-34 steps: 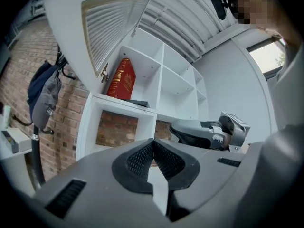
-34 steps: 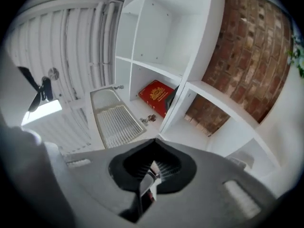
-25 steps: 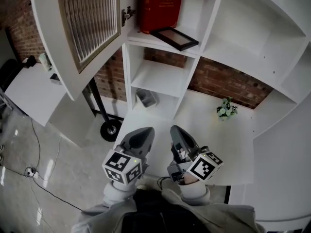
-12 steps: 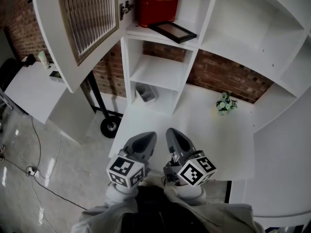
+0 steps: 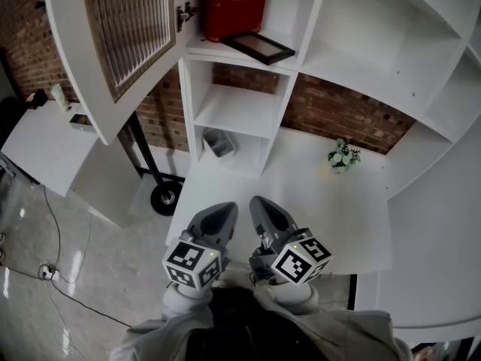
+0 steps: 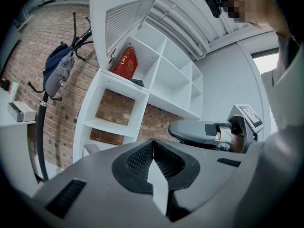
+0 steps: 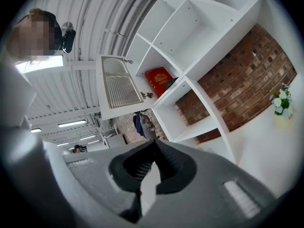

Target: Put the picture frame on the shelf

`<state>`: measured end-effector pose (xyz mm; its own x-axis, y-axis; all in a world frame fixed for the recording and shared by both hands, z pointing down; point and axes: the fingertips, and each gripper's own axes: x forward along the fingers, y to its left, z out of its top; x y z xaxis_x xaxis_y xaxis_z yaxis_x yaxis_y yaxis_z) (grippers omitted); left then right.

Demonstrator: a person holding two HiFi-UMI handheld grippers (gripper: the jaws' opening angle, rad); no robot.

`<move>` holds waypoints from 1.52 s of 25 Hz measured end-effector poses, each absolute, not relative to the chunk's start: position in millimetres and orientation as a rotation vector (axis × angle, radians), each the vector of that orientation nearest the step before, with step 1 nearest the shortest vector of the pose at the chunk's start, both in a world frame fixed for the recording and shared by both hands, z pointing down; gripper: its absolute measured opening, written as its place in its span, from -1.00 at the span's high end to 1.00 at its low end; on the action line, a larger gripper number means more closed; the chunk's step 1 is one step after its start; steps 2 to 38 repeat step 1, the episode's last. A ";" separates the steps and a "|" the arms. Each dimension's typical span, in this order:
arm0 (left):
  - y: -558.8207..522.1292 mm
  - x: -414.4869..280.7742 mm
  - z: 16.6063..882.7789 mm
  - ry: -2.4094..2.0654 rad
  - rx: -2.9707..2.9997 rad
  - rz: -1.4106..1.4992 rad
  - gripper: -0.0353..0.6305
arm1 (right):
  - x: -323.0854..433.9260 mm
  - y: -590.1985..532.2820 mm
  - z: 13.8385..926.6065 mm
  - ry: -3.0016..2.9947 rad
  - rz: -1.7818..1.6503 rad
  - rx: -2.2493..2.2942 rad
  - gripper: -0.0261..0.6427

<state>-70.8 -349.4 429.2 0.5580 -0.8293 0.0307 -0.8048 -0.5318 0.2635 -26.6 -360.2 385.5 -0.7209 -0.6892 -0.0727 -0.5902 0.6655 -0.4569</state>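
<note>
A dark picture frame (image 5: 258, 47) lies flat on an upper shelf of the white shelving unit (image 5: 289, 96), beside a red book (image 5: 234, 4); both also show small in the left gripper view, the frame (image 6: 138, 83) next to the book (image 6: 124, 63), and in the right gripper view, the frame (image 7: 171, 84) by the book (image 7: 158, 79). My left gripper (image 5: 218, 215) and right gripper (image 5: 264, 207) are held low, close to the person's body, far below the frame. Both are shut and empty; the jaws meet in each gripper view, left (image 6: 153, 141) and right (image 7: 154, 143).
A cabinet door (image 5: 120, 40) with a slatted panel stands open to the left of the frame's shelf. A small flower pot (image 5: 340, 157) sits on the white desktop (image 5: 316, 194). A small grey bin (image 5: 219, 142) is in the lowest compartment. A coat stand (image 6: 57, 75) is left.
Both grippers have drawn slightly back toward the body and closer together. The view has shifted a little, so the shelf sits higher and more to the left in the head view.
</note>
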 end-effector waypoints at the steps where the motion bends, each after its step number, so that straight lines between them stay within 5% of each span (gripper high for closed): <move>1: -349.3 -70.2 429.7 -1.362 2.546 -0.142 0.88 | -26.3 -360.5 386.1 2.643 -0.606 -1.029 0.93; 38: -349.3 -70.2 429.7 -1.362 2.546 -0.142 0.88 | -26.3 -360.5 386.1 2.643 -0.606 -1.029 0.93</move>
